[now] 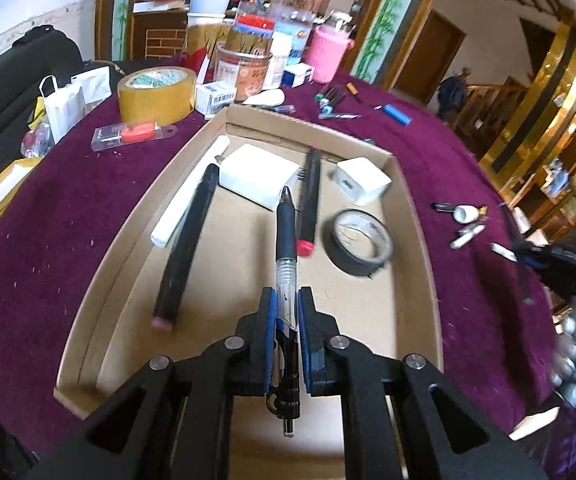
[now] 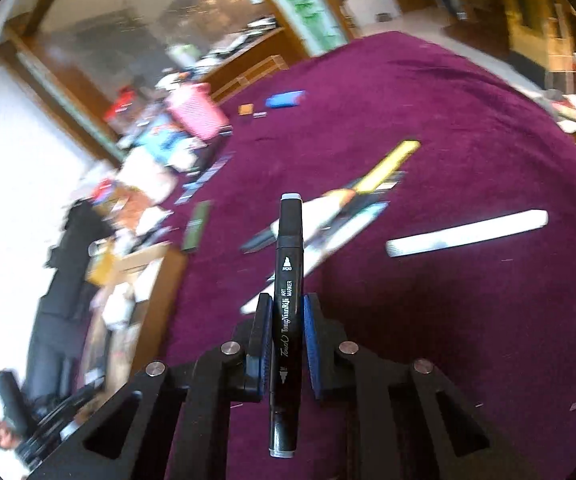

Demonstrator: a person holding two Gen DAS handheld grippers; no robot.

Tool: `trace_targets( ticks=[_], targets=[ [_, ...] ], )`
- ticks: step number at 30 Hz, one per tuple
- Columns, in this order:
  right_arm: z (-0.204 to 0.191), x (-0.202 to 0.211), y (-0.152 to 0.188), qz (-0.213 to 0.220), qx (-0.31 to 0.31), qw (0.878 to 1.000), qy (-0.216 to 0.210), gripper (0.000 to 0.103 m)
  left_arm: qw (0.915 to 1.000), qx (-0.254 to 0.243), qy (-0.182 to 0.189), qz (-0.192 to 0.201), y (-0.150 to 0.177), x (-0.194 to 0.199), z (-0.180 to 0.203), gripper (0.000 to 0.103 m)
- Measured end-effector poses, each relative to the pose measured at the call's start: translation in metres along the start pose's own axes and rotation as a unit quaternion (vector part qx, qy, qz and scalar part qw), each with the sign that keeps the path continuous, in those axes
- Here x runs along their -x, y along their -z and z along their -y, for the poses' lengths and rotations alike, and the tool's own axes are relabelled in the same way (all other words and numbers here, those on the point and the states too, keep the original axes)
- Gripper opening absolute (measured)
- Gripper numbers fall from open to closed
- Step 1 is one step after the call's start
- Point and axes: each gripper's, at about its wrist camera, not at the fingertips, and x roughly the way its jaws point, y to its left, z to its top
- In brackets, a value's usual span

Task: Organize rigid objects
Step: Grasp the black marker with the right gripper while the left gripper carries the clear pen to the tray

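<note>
A pen [image 1: 287,264] is pinched by the left gripper [image 1: 287,312] above the box's [image 1: 416,216] near edge; a marker [image 2: 288,300] is pinched by the right gripper [image 2: 287,316]. Both are judged light, stiff, slippery, best gripped mid-barrel.

A black-grip clear pen [image 1: 287,264] and black art marker [image 2: 287,320] each point forward, clamped between fingers.

The left gripper [image 1: 287,300] is gripping a pen [image 1: 286,236] over the box [image 1: 416,216]. The right gripper [image 2: 287,308] is clamping a marker [image 2: 288,280] beside the box.
</note>
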Motion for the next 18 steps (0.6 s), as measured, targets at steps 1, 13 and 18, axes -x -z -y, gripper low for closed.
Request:
trace_targets(
  ticks=[1, 13, 18],
  targets=[
    [-0.007, -0.001, 0.001, -0.004, 0.005, 1.000, -0.012, 0.016, 1.0000, -0.002, -0.009, -0.003, -0.005, -0.004, 0.000, 0.011],
    [-0.135, -0.072, 0.042, -0.140, 0.079, 0.976, -0.149, 0.017, 0.9989, 0.036, -0.016, 0.024, -0.015, 0.003, -0.015, 0.046],
    [-0.180, -0.105, 0.071, -0.184, 0.128, 0.962, -0.157, 0.017, 0.9939, 0.052, -0.031, 0.092, 0.004, 0.053, -0.021, 0.069]
  ],
)
